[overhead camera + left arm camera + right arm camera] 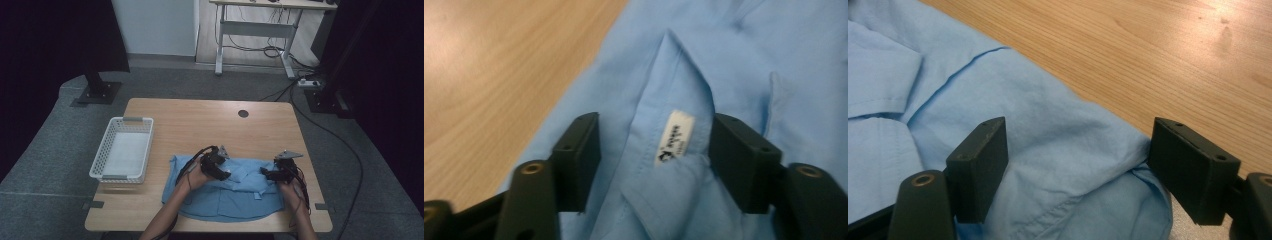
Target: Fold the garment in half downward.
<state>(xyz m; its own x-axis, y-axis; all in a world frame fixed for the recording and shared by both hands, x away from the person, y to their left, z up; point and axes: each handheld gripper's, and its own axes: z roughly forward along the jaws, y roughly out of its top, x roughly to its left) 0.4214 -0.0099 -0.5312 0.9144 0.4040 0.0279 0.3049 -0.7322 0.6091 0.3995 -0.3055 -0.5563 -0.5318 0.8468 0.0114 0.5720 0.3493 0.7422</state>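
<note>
Here we are working a light blue shirt (220, 192) that is lying flat at the near edge of the tabletop (210, 125), with a white basket (122, 149) standing well apart to its left. Our left claw (651, 155) is standing partly open over the collar, its jaws straddling the fold that carries the small white label (676, 135); the pads are not pressing on the cloth as far as we can tell. Our right claw (1078, 170) is hanging wide open over the shirt's rumpled right edge, where the cloth is meeting bare wood, and it is holding nothing.

To do this step well, we are judging that each claw should be sinking until the lower jaw slips under a single layer, then closing squarely on the edge instead of bunching several layers. Both grips should be landing level with each other, so the fold comes out straight.

In the high view our hands are covering the collar and the right shoulder, so the seams there are hard to read. The label's print is too blurred to make out.
</note>
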